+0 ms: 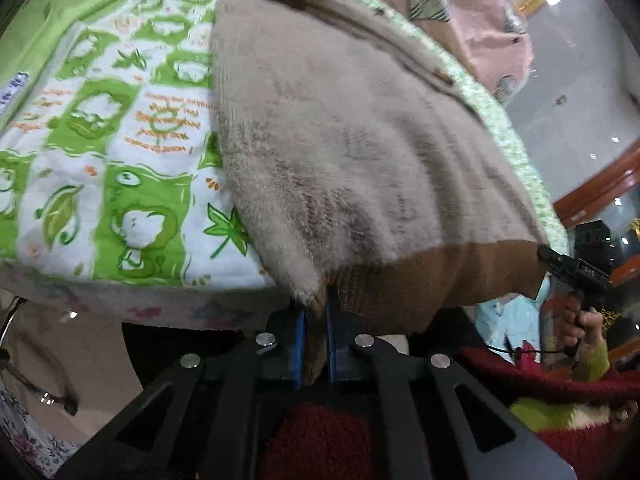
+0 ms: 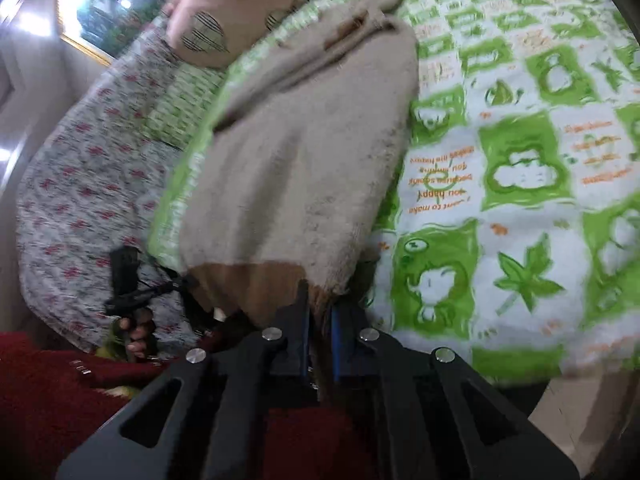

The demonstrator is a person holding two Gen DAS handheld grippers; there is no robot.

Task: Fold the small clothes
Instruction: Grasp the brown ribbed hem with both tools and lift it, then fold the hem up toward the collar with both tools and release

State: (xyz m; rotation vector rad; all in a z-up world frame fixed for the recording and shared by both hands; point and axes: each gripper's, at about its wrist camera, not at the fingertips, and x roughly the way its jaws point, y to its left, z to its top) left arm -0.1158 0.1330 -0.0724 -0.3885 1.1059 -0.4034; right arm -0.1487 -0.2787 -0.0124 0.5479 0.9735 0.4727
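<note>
A fuzzy beige knitted sweater point(image 1: 360, 152) with a brown ribbed hem point(image 1: 440, 280) lies spread on a bed covered by a green-and-white quilt point(image 1: 120, 140) printed with cartoon apples, leaves and orange lettering. The hem hangs at the near edge of the bed, towards the person.

The left gripper point(image 1: 316, 332) has its jaws drawn narrow, clamped on one corner of the brown hem; the cloth runs down between the blue pads point(image 1: 299, 344). In the right wrist view the right gripper point(image 2: 320, 332) is likewise pinched narrow on the other corner of the hem point(image 2: 256, 284), with brown knit caught between its blue pads point(image 2: 335, 340).

Each camera catches the other gripper at the far hem corner, held by a hand point(image 1: 584, 320) in a yellow-green cuff and a dark red sleeve point(image 1: 560, 376). A pink garment point(image 1: 480, 20) with plaid heart patches lies beyond the sweater's collar end. A grey floral sheet point(image 2: 80, 200) with red motifs covers the bed's side below the quilt
</note>
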